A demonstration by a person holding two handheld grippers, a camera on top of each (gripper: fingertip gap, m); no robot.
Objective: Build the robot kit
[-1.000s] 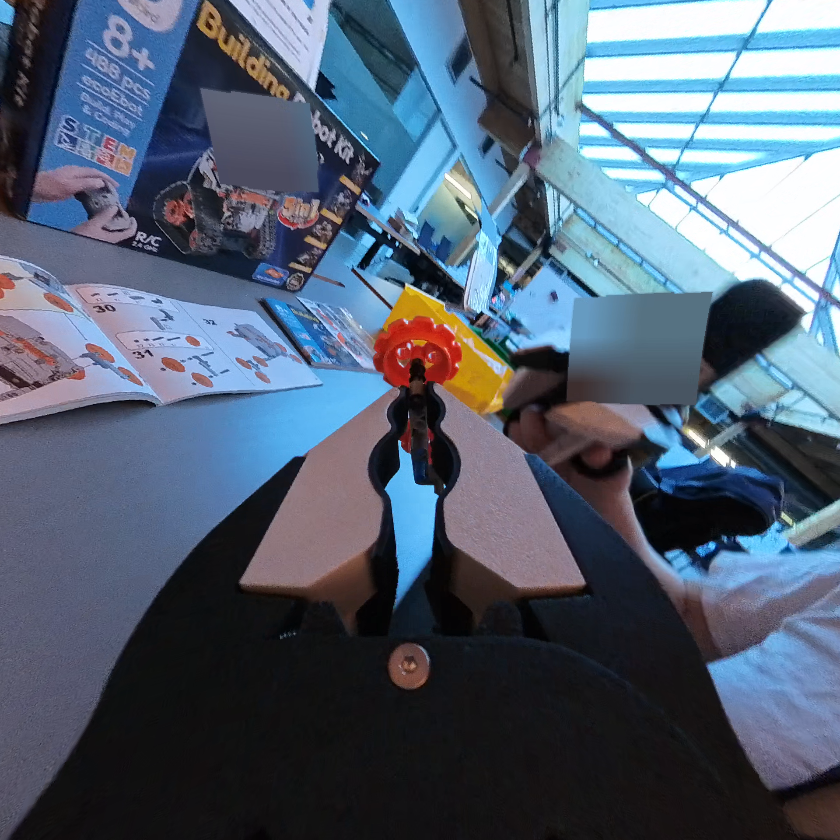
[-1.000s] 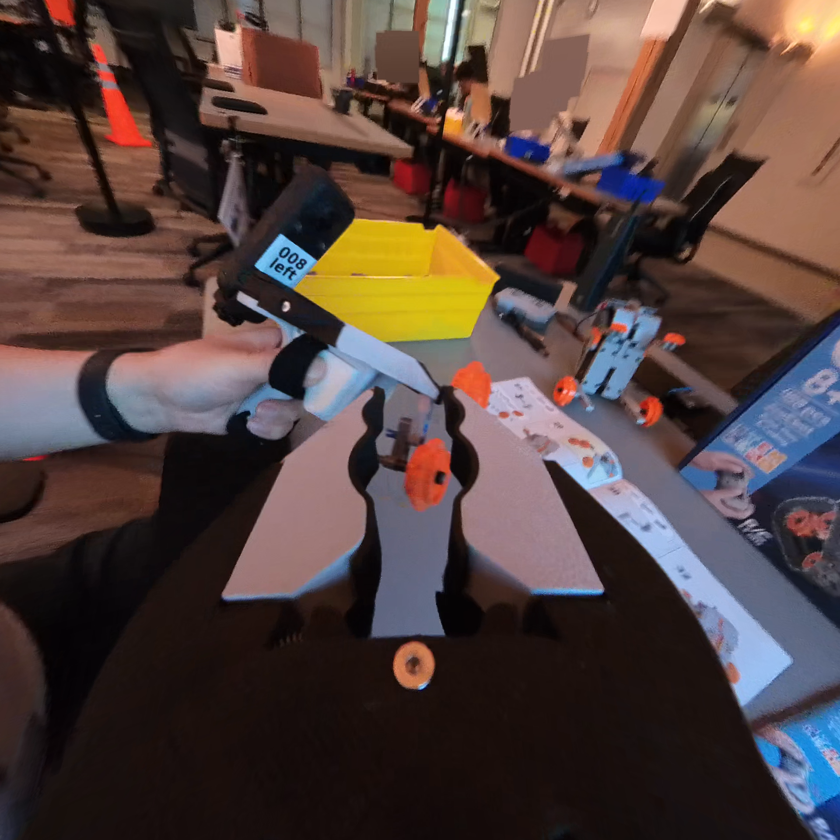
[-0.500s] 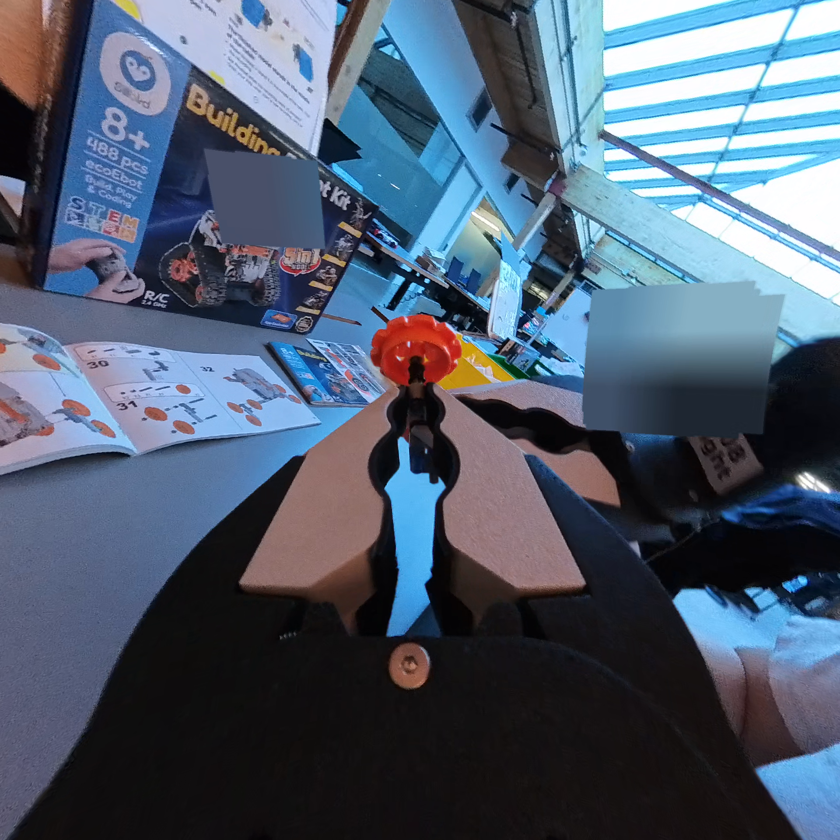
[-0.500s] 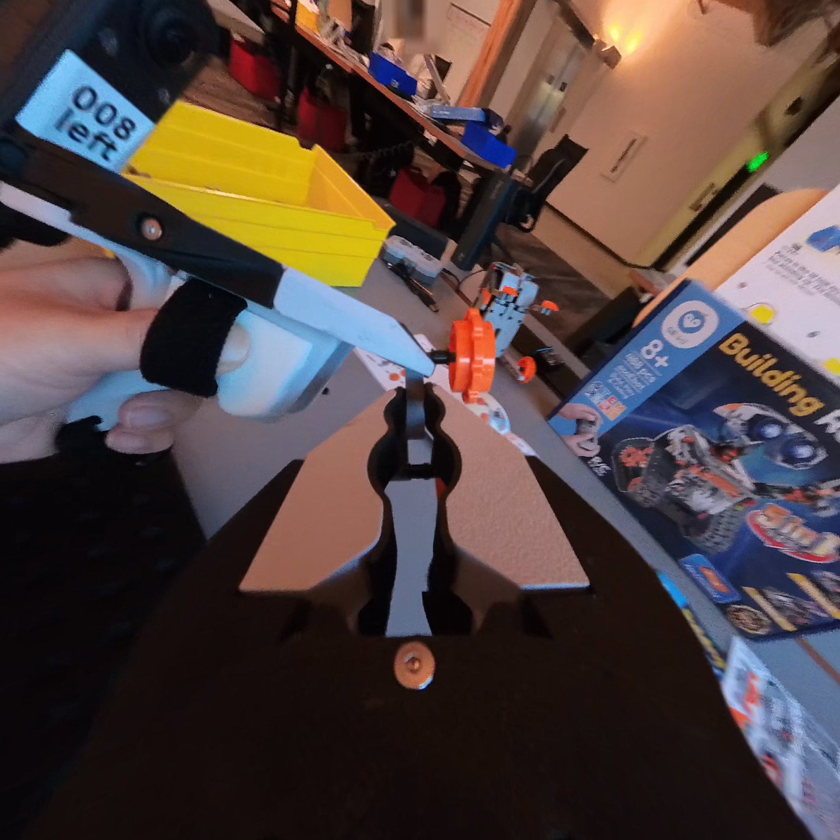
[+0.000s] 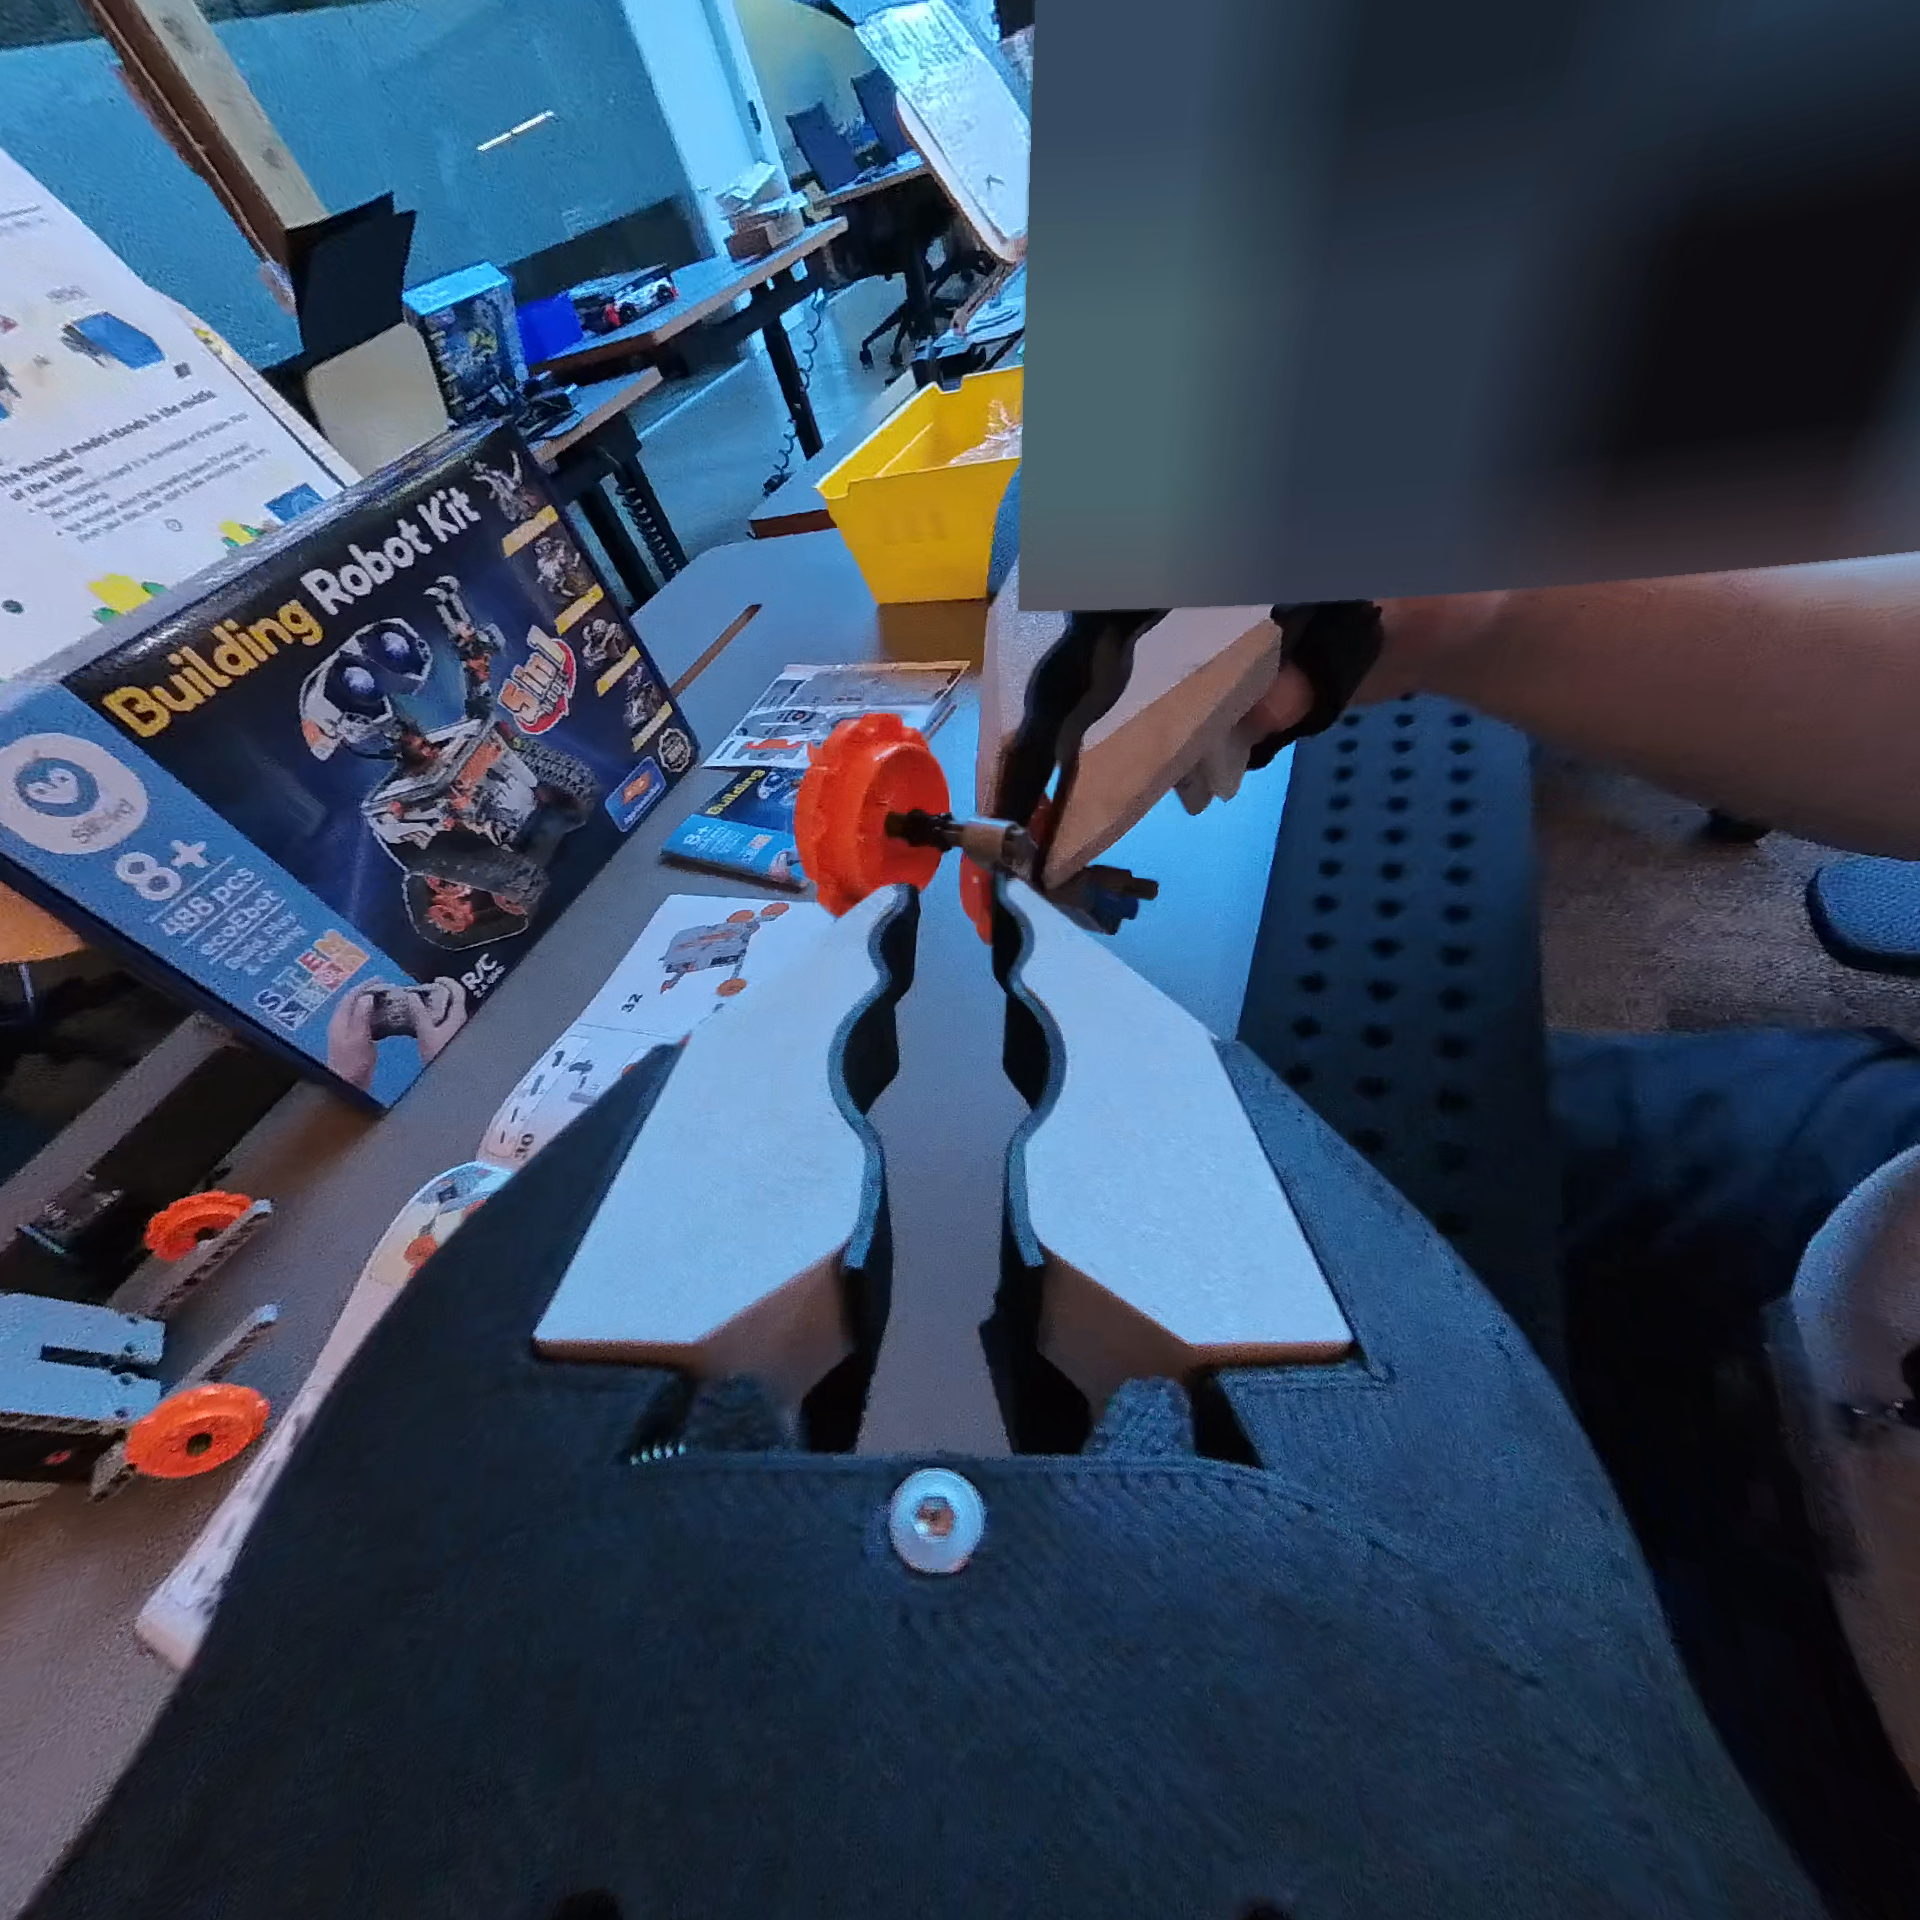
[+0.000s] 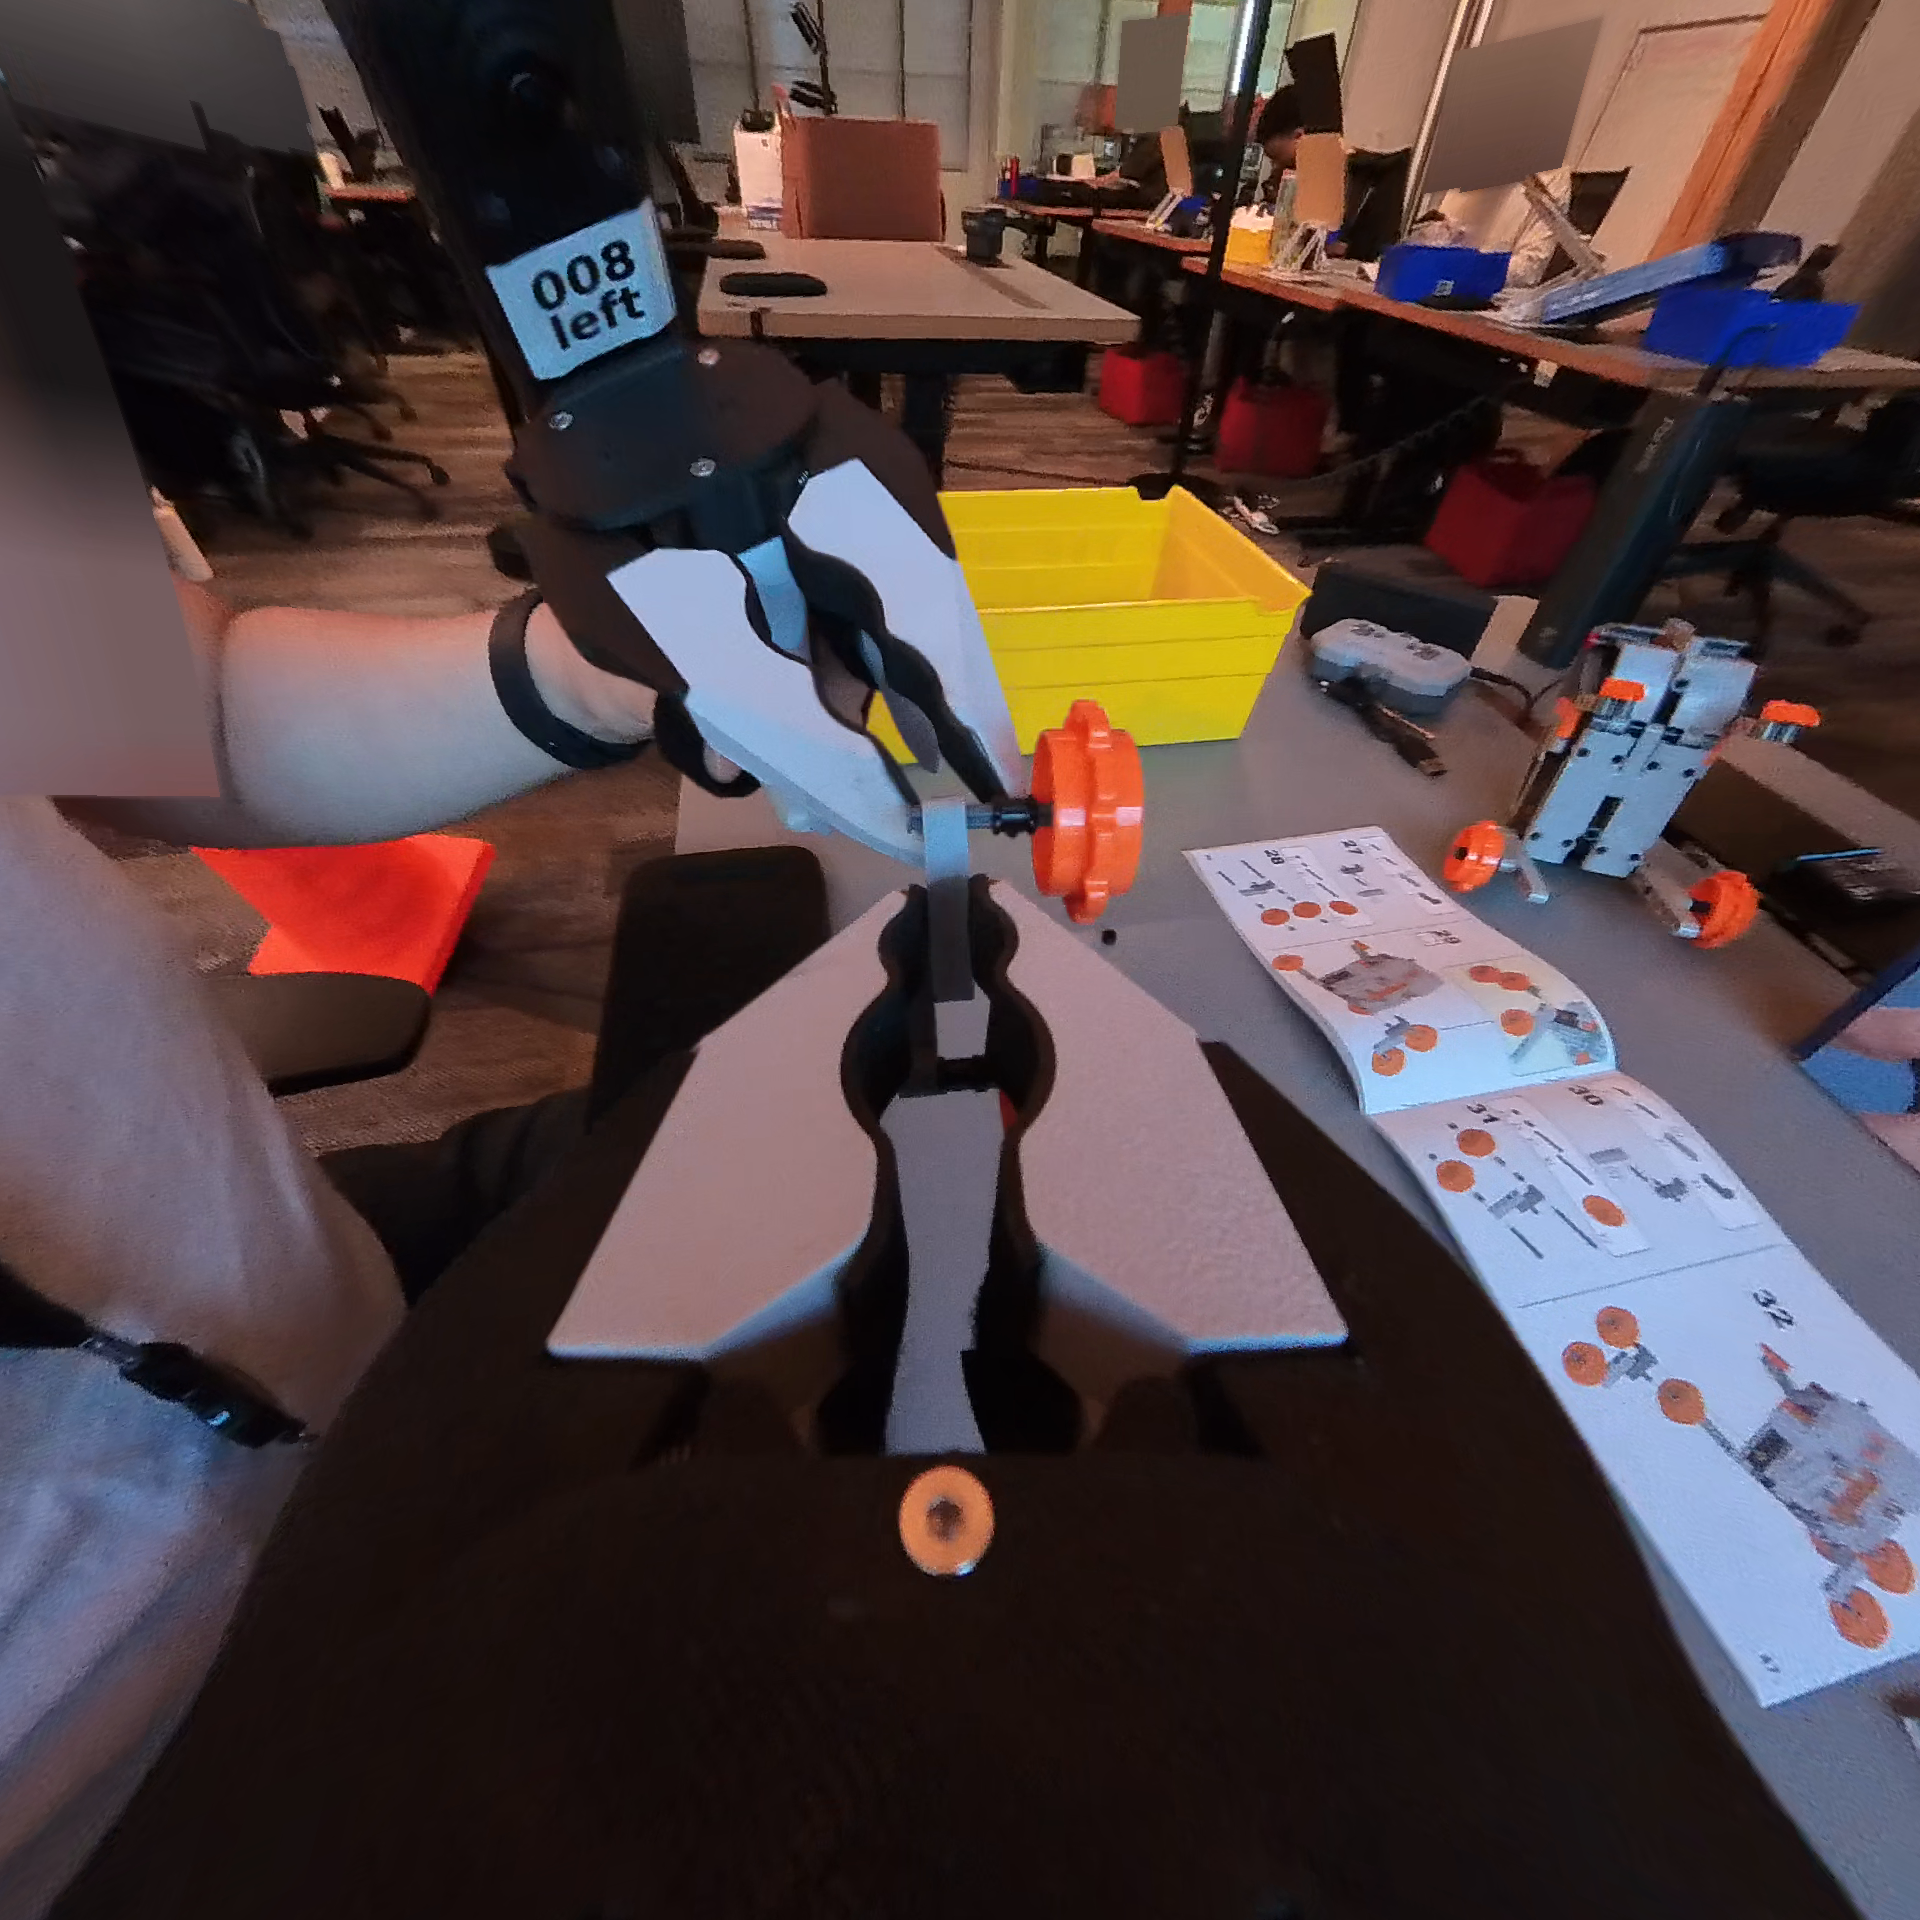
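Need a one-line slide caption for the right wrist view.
Right gripper shut on a grey beam carrying an orange wheel, left gripper beside it.

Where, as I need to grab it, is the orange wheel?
Right wrist view, centre: the orange wheel is held off the table on a black axle from the grey beam pinched by the right claw, near the yellow bin.

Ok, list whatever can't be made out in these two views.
- Yellow bin contents: left wrist view, a mosaic patch covers most of it.
- Parts below the grey beam: right wrist view, mostly hidden between the right gripper fingers.
- Robot model: left wrist view, cut off by the left edge.
- Whether the left gripper touches the black axle: unclear in both views, since the fingertips overlap it.
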